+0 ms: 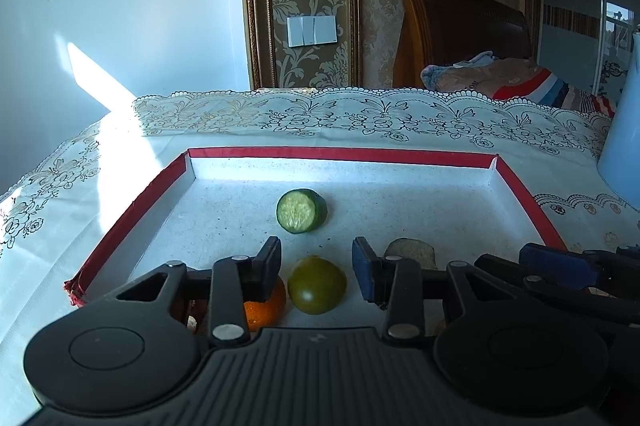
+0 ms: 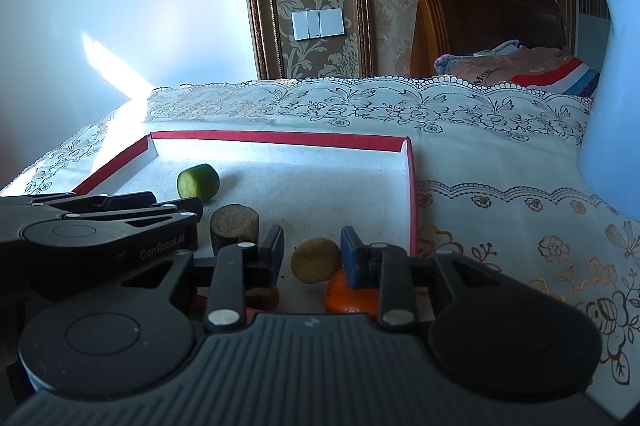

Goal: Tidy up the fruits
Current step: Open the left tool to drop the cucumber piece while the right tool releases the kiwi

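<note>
A shallow red-rimmed tray [image 1: 340, 153] [image 2: 280, 137] holds the fruit. My left gripper [image 1: 316, 268] stands open around a green tomato [image 1: 317, 284] that rests on the tray floor, with a sliver of space at each pad. An orange [image 1: 266, 306] lies under its left finger. A cut cucumber piece [image 1: 302, 210] [image 2: 199, 181] lies further in. My right gripper [image 2: 314, 256] is shut on a yellow-brown round fruit [image 2: 316, 260] low over the tray's near right corner. A second orange [image 2: 352, 296] sits under its right finger. A brown cylindrical piece [image 2: 234, 226] stands just left.
A pale blue jug [image 1: 624, 145] [image 2: 612, 105] stands on the lace tablecloth [image 2: 500, 226] right of the tray. Both grippers sit side by side at the tray's near edge. Another brown piece [image 2: 262, 296] lies under the right gripper's left finger. A wall and a wooden headboard lie beyond.
</note>
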The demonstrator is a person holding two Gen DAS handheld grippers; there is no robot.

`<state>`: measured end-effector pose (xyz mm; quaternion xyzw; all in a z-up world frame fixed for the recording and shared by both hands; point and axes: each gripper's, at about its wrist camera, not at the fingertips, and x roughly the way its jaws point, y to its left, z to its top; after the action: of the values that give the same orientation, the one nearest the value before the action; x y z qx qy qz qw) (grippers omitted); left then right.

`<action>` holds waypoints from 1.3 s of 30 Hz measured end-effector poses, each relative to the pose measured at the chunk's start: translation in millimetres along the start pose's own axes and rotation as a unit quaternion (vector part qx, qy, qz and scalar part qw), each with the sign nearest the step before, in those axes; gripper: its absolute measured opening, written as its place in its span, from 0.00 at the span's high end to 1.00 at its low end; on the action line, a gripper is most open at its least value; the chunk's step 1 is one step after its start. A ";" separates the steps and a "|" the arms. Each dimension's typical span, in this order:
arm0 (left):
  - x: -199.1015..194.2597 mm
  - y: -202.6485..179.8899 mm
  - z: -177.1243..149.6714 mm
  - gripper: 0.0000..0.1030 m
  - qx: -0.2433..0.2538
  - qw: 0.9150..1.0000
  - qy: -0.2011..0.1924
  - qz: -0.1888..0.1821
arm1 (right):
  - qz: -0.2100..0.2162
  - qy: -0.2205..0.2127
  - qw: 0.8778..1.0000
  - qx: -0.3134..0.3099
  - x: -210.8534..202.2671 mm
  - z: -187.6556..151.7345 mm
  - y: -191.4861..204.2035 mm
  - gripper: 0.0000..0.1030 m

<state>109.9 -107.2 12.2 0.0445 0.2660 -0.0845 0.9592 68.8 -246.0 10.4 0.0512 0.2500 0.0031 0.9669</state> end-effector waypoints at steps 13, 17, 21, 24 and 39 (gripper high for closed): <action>-0.7 0.0 0.3 0.36 0.002 1.000 -0.007 0.014 | -0.001 -0.003 1.000 0.002 -0.1 -0.3 -0.4 0.72; -1.6 -0.4 0.1 0.34 0.005 1.000 -0.007 0.014 | -0.001 -0.006 1.000 0.005 -1.8 -0.6 -2.1 0.72; -3.5 0.1 0.2 0.28 0.005 1.000 -0.008 0.014 | -0.001 -0.010 1.000 0.008 -4.1 -1.4 -2.9 0.72; -6.7 2.6 0.7 0.27 -0.002 1.000 -0.007 0.007 | 0.000 -0.015 1.000 0.014 -7.3 -2.1 -5.3 0.71; -78.8 66.5 -12.6 0.17 -0.044 0.996 -0.070 -0.033 | 0.017 -0.040 0.998 0.042 -27.1 -3.8 -14.8 0.71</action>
<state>49.4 -29.3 45.0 -0.0129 0.2029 -0.1071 0.9732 43.0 -261.2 18.6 0.0965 0.2099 0.0071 0.9729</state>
